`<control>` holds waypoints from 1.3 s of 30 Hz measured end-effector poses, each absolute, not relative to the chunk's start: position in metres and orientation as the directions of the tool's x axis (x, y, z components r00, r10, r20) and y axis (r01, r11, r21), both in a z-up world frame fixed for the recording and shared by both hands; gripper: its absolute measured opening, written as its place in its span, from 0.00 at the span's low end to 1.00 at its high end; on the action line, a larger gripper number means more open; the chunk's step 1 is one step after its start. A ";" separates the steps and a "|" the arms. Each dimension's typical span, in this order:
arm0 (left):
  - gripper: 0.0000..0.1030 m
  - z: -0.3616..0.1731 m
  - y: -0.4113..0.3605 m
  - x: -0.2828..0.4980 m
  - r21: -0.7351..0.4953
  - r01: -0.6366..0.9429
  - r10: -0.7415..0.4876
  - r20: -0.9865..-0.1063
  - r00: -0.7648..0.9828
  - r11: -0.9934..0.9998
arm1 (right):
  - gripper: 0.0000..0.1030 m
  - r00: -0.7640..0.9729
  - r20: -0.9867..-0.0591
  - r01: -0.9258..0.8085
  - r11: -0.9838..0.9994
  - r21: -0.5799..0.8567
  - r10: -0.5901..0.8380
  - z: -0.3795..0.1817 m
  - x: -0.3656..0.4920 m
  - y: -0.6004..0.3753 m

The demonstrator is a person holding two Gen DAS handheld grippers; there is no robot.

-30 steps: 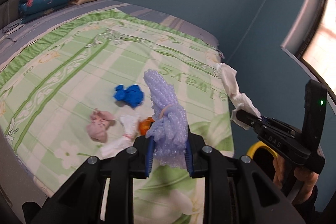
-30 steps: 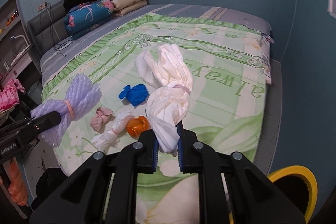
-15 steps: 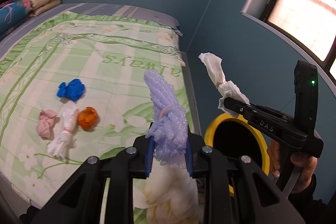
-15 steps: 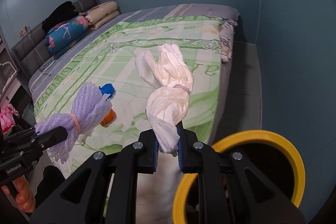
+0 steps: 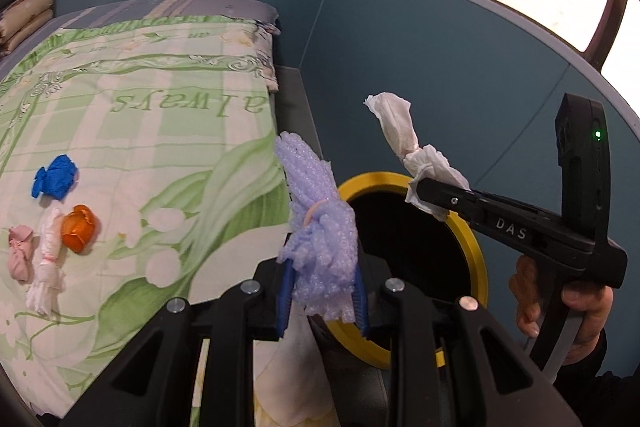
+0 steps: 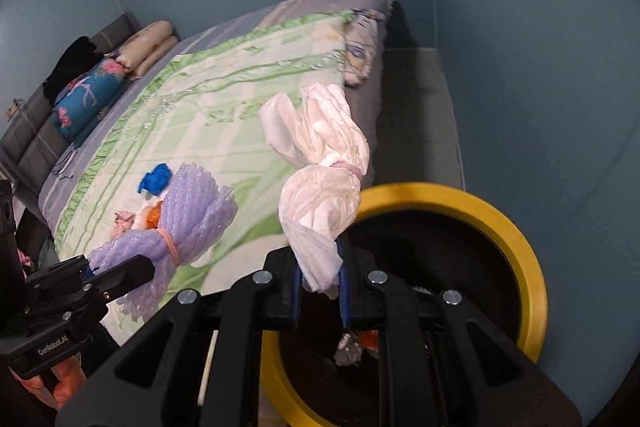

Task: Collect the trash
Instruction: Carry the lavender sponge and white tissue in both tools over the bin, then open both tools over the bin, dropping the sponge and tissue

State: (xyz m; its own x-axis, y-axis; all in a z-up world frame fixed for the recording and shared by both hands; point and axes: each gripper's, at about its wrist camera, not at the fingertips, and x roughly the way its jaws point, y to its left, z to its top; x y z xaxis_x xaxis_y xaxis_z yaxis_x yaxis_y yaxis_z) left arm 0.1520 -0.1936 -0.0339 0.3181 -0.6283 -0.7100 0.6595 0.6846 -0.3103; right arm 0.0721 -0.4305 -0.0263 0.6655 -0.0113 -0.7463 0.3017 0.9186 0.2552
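**Both bundles near the bin mouth**

Now each gripper is closed on one tied bundle. The left gripper (image 5: 322, 301) pinches the purple foam (image 5: 318, 227) by its lower end; the foam's long axis runs up and away from the jaws, its free end far. The right gripper (image 6: 318, 293) clamps the white paper (image 6: 324, 187) likewise, upright and tilted slightly left. The yellow-rimmed bin (image 6: 520, 259) stands on the floor right of the bed (image 5: 132, 131). The right gripper hangs above its near rim, nearer than the left. More trash (image 5: 56, 177) lies on the bed, far left.
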 end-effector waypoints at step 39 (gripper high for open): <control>0.60 -0.081 -0.244 0.119 -0.326 0.741 -0.620 -0.770 0.152 0.587 | 0.32 0.621 -0.784 0.429 0.847 0.314 -0.024 -0.061 0.044 -0.494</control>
